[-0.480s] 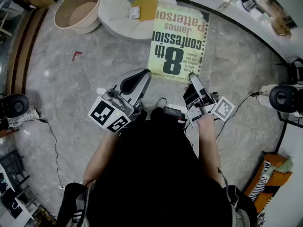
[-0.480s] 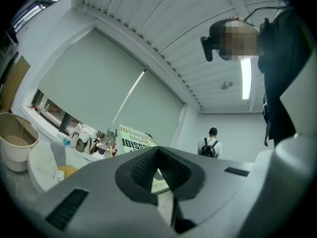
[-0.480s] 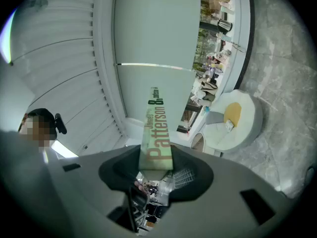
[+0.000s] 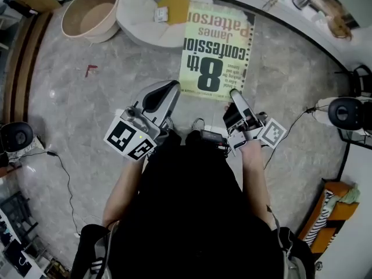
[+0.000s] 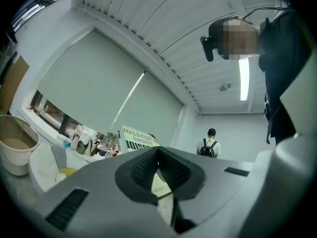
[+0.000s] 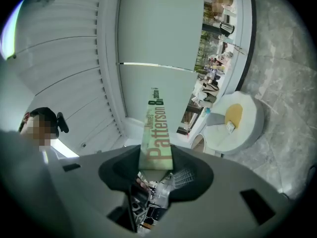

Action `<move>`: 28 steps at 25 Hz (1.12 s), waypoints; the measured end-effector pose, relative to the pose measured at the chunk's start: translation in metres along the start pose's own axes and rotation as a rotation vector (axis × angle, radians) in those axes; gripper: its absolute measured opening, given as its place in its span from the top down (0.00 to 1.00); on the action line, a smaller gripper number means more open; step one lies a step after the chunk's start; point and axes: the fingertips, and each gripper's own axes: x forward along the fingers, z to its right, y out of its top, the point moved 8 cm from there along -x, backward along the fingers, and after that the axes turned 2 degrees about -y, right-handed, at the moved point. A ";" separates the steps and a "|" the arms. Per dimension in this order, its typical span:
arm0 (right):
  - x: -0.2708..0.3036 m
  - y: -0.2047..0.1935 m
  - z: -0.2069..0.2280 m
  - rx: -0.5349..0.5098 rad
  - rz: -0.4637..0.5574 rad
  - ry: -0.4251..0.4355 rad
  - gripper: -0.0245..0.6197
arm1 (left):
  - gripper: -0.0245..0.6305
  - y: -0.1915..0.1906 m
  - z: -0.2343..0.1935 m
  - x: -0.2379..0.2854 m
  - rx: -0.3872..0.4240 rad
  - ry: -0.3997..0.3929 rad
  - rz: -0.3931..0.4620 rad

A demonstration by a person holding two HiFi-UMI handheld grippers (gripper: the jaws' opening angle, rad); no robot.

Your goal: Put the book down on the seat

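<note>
Book (image 4: 216, 51) is held up flat between both grippers, cover toward the head camera, above the grey marble floor (image 4: 116, 80). It is not on the seat.

Left gripper (image 4: 173, 87): jaws are closed to a narrow slit, with the book's near-left corner pinched between them. In the left gripper view the pale page edge is seen in the slit.

Right gripper (image 4: 233, 93): jaws are clamped on the near-right corner at the spine. "Patterson" is readable just past the jaws in the right gripper view.

White round seat (image 4: 139, 16) is seen just beyond the book's far edge, with a yellow cushion (image 4: 174, 6) on it. A tan basket (image 4: 90, 10) stands beside the seat.
</note>
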 end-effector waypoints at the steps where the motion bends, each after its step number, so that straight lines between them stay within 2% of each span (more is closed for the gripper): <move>1: 0.000 0.000 0.000 0.003 0.002 0.003 0.68 | 0.94 0.000 0.000 0.001 0.000 -0.001 0.001; 5: -0.004 0.004 -0.010 0.031 0.025 0.038 0.68 | 0.94 0.007 0.008 0.001 0.012 -0.013 -0.006; 11: -0.003 -0.002 -0.015 0.103 0.064 0.046 0.68 | 0.94 0.019 0.009 -0.002 0.011 -0.008 -0.017; 17: -0.004 -0.007 -0.016 0.111 0.100 0.006 0.68 | 0.94 0.022 0.002 -0.021 0.003 0.030 -0.023; 22: -0.005 -0.016 -0.040 0.115 0.144 -0.082 0.68 | 0.94 0.035 0.001 -0.048 -0.052 0.062 -0.028; 28: -0.003 -0.014 -0.041 0.117 0.149 -0.107 0.68 | 0.94 0.037 -0.001 -0.043 -0.063 0.057 -0.034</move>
